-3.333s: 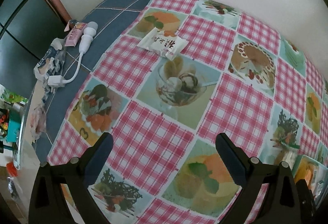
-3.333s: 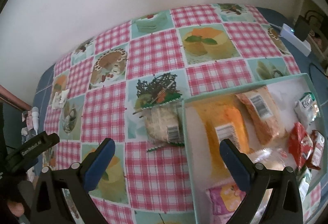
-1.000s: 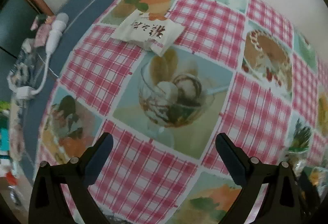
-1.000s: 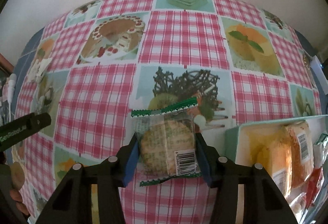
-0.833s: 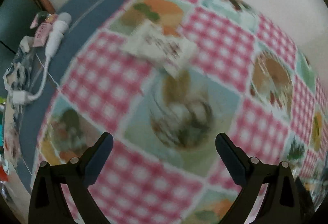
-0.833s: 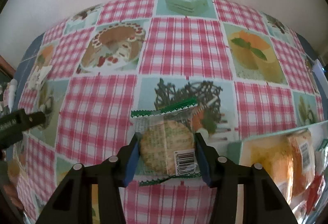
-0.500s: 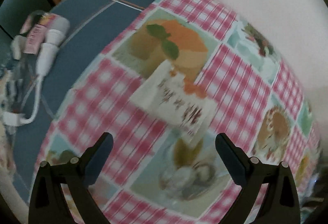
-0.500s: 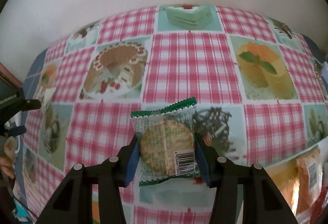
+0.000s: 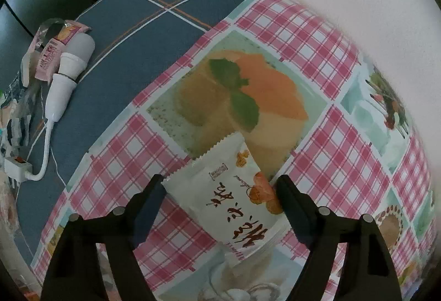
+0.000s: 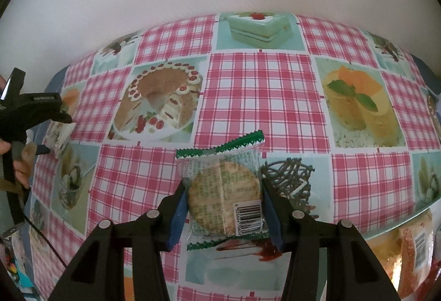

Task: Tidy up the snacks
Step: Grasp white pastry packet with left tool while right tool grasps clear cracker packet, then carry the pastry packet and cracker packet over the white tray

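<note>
The right gripper (image 10: 224, 214) pinches a clear green-edged cracker packet (image 10: 224, 190) by its 2 sides, lifted off the checked tablecloth (image 10: 261, 97), probably for carrying to the tray (image 10: 424, 207) of snacks at the near right. The left gripper (image 9: 220, 190) straddles a white snack packet (image 9: 234, 199) lying flat on the cloth; its jaws are closing, pads beside the edges but seemingly not yet pressing. Both grippers point steeply down, the left at the table's far-left end.

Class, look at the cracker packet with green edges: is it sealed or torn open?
Sealed, as far as visible. The cracker packet, clamped in the right gripper, shows both green zigzag ends intact with the round cracker inside.
</note>
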Available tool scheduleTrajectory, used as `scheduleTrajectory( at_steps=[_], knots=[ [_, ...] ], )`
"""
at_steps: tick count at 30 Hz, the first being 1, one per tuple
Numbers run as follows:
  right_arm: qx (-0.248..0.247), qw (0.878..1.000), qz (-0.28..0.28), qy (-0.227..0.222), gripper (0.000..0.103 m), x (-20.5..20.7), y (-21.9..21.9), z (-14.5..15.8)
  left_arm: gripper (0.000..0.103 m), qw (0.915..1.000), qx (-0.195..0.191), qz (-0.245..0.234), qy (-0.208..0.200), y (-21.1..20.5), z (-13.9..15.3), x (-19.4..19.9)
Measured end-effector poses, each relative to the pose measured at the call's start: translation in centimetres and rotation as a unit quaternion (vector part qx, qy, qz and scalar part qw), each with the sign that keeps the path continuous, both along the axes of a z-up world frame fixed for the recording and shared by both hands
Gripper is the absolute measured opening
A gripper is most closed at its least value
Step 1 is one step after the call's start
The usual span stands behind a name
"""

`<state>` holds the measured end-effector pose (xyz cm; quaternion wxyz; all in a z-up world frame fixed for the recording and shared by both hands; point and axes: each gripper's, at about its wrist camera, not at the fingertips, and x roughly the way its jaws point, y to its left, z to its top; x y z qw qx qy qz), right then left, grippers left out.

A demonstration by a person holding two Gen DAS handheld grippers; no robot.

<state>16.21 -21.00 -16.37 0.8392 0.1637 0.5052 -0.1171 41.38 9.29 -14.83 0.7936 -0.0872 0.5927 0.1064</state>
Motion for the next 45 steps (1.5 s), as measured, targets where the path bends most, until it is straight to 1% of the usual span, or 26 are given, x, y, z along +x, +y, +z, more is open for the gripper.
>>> scheduleTrajectory(
  at_steps=[6, 7, 8, 11, 16, 20, 22, 28, 31, 33, 36, 38, 39, 40, 42, 43, 44, 45],
  knots=[
    [0.012, 1.0, 0.001, 0.003, 0.053, -0.1, -0.2, 0.2, 0.072, 0.9991, 0.031, -0.029, -0.002, -0.7, 0.4, -0.9],
    [0.015, 1.0, 0.0, 0.004, 0.053, -0.2, -0.2, 0.3, 0.063, 0.9988, 0.035, -0.033, -0.003, -1.0, 0.6, -1.1],
    [0.018, 1.0, 0.0, 0.006, 0.053, -0.3, -0.3, 0.4, 0.06, 0.9985, 0.038, -0.039, -0.004, -1.2, 0.7, -1.4],
    [0.025, 1.0, -0.005, 0.006, 0.053, -1.1, -0.6, 1.3, 0.059, 0.9971, 0.052, -0.054, 0.014, -1.8, 0.6, -2.6],
    [0.016, 1.0, -0.003, -0.001, 0.053, -3.0, -0.4, 4.0, 0.059, 0.9929, 0.08, -0.087, 0.015, -3.2, 0.1, -5.7],
    [0.01, 1.0, -0.005, -0.009, 0.053, -4.9, -0.2, 6.3, 0.058, 0.9919, 0.075, -0.101, 0.019, -3.6, -0.1, -7.9],
    [0.011, 1.0, -0.008, -0.014, 0.053, -5.7, -0.2, 7.4, 0.056, 0.9924, 0.062, -0.103, 0.025, -3.6, -0.2, -8.8],
    [0.01, 0.999, -0.023, -0.028, 0.053, -8.8, -0.5, 10.8, 0.055, 0.995, -0.009, -0.092, 0.037, -3.3, 0.1, -12.1],
    [0.017, 0.999, -0.03, -0.035, 0.053, -10.2, -0.8, 12.0, 0.055, 0.9945, -0.04, -0.089, 0.039, -3.6, 0.5, -14.1],
    [0.01, 0.999, -0.033, -0.037, 0.053, -11.5, -0.8, 12.7, 0.055, 0.9934, -0.06, -0.091, 0.036, -4.2, 1.0, -15.7],
    [0.006, 0.998, -0.041, -0.037, 0.053, -13.7, -1.1, 13.3, 0.055, 0.9917, -0.076, -0.099, 0.031, -5.1, 1.9, -17.8],
    [0.011, 0.998, -0.049, -0.038, 0.053, -15.1, -1.6, 13.2, 0.055, 0.9906, -0.084, -0.105, 0.026, -6.5, 2.8, -19.5],
    [0.012, 0.998, -0.055, -0.037, 0.053, -15.7, -1.9, 13.2, 0.055, 0.9899, -0.089, -0.109, 0.018, -7.4, 3.4, -20.9],
    [0.014, 0.997, -0.06, -0.035, 0.053, -16.3, -2.2, 13.0, 0.055, 0.9894, -0.091, -0.113, 0.01, -9.6, 3.7, -23.2],
    [0.021, 0.996, -0.076, -0.03, 0.053, -17.6, -2.9, 12.7, 0.055, 0.9872, -0.098, -0.125, -0.007, -12.7, 4.7, -27.9],
    [0.025, 0.996, -0.084, -0.027, 0.053, -18.3, -3.2, 12.5, 0.055, 0.9859, -0.103, -0.131, -0.015, -13.5, 5.4, -28.7],
    [0.029, 0.995, -0.09, -0.025, 0.053, -18.9, -3.5, 12.4, 0.055, 0.9849, -0.107, -0.134, -0.022, -14.9, 5.9, -30.6],
    [0.033, 0.995, -0.096, -0.024, 0.053, -19.5, -3.8, 12.3, 0.055, 0.9831, -0.112, -0.141, -0.032, -16.0, 6.2, -33.6]
  ],
)
